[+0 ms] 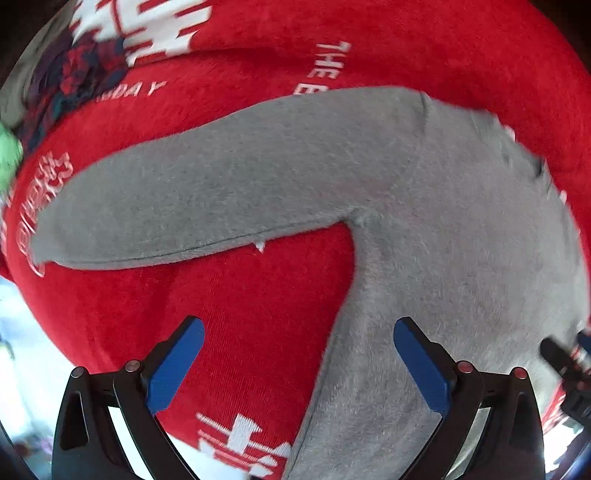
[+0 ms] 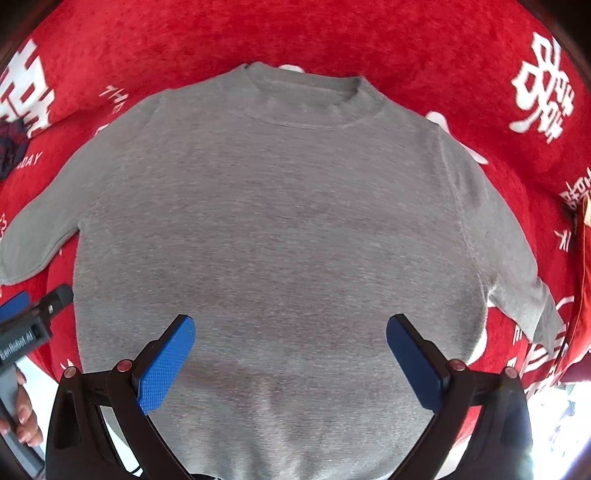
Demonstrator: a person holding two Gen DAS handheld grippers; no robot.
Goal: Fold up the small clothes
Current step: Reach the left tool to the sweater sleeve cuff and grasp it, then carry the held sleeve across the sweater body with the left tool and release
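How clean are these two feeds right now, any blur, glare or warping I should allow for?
Left wrist: motion blur smears the grey sweater and the print on the red blanket; fisheye bends the sleeve into an arc; white glare at the lower left edge. Right wrist: sharper, the sweater bulges from fisheye; bright washout at the lower right corner.

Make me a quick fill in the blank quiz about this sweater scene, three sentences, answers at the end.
1. The sweater lying spread flat is ____ in colour.
2. It rests on a ____ blanket with white lettering.
3. Both the left gripper and the right gripper have their jaws ____.

Answers: grey; red; open
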